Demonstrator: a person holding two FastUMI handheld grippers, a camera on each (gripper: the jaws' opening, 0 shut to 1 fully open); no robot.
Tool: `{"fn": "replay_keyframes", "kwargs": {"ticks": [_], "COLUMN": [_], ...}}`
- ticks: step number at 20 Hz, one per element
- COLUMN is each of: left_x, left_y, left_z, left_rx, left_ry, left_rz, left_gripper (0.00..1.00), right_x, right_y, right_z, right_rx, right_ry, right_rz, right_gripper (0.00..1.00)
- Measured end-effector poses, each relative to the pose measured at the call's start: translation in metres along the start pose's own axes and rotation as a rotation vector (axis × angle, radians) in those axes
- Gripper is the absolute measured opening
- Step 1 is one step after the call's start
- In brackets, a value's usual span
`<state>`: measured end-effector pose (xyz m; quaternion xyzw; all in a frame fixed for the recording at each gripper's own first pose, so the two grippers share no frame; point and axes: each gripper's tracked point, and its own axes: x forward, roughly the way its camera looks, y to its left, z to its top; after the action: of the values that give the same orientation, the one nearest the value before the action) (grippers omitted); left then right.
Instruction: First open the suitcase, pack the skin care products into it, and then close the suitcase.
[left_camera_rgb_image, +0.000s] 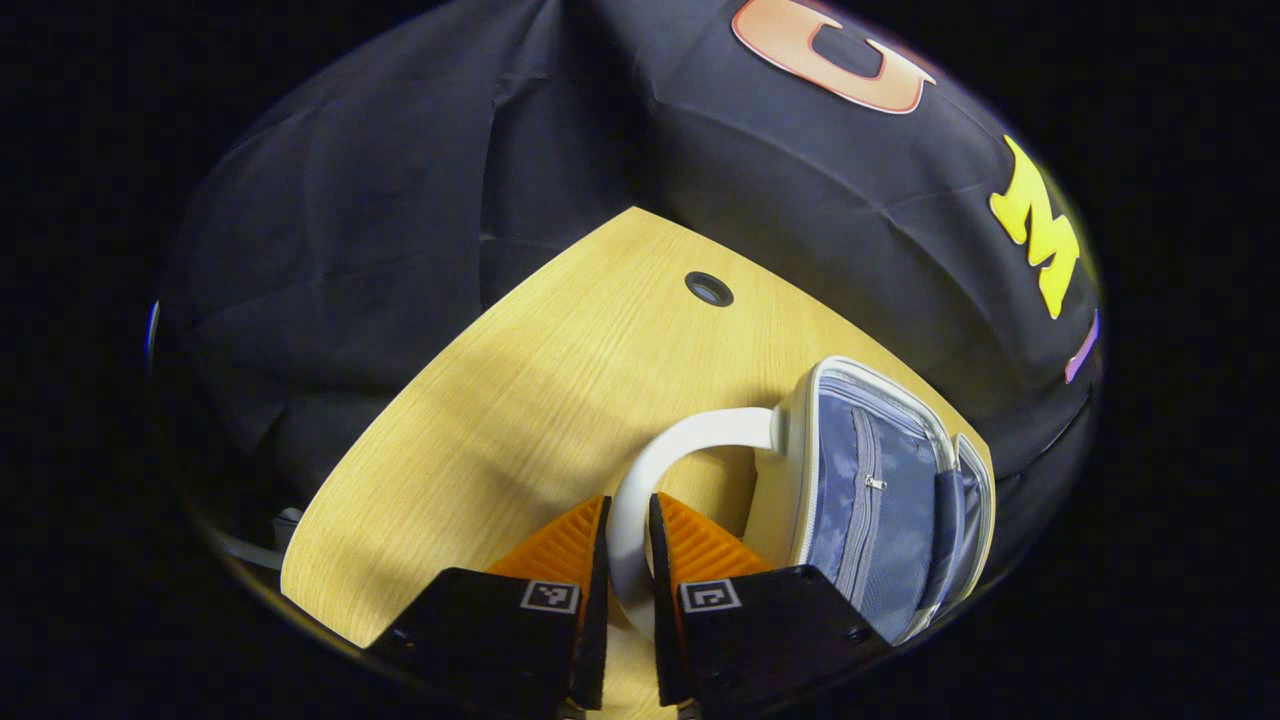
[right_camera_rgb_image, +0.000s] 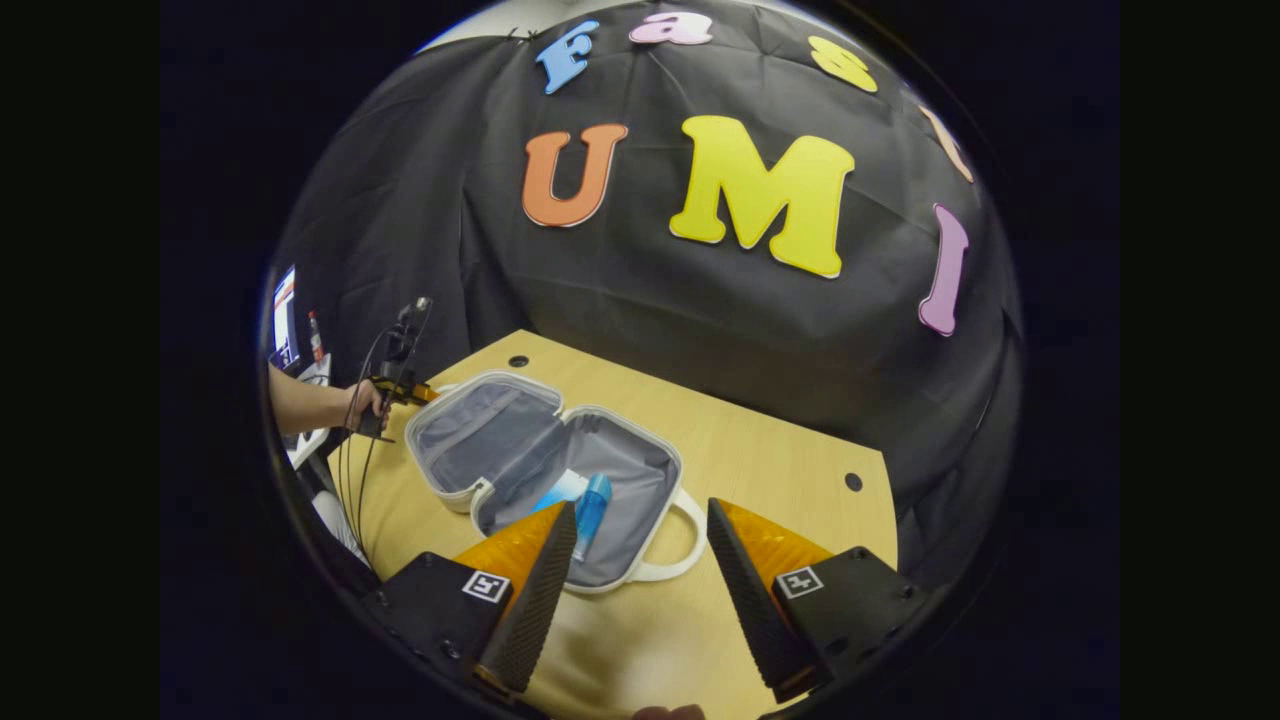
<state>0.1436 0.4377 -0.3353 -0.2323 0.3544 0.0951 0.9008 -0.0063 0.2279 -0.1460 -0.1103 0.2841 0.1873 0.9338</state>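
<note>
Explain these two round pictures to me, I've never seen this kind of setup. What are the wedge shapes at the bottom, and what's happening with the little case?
There is no robot here: a person holds a two-finger gripper in each hand, and each gripper carries a fisheye camera. The wedges are that gripper's own fingers.

In the left gripper view, the left gripper is shut on the curved white handle.

In the right gripper view, the right gripper is open and holds nothing. The small white grey-lined suitcase lies open on the pale wooden table, with a blue tube inside. Farther off, a hand holds the left gripper.
</note>
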Motion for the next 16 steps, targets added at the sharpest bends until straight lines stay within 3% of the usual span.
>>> {"fn": "replay_keyframes", "kwargs": {"ticks": [1, 5, 8, 11, 16], "left_x": [-0.005, -0.04, -0.085, -0.137, -0.194], "left_y": [-0.003, -0.033, -0.076, -0.147, -0.255], "left_z": [0.006, 0.044, 0.08, 0.105, 0.093], "left_rx": [-0.011, -0.051, 0.047, 0.174, 0.324], "left_ry": [-0.022, -0.12, -0.212, -0.302, -0.418], "left_rz": [-0.006, -0.048, -0.072, -0.127, -0.117], "left_gripper": [0.2, 0.12, 0.1, 0.08, 0.07], "right_x": [-0.001, -0.007, -0.014, -0.023, -0.042], "right_y": [-0.001, -0.006, -0.015, -0.033, -0.076], "right_z": [0.0, 0.005, 0.008, 0.015, 0.01], "right_rx": [0.01, 0.041, 0.078, 0.121, 0.221], "right_ry": [-0.007, -0.048, -0.086, -0.144, -0.198], "right_rz": [-0.001, 0.001, 0.0, -0.025, -0.077], "right_gripper": [0.78, 0.78, 0.78, 0.77, 0.78]}}
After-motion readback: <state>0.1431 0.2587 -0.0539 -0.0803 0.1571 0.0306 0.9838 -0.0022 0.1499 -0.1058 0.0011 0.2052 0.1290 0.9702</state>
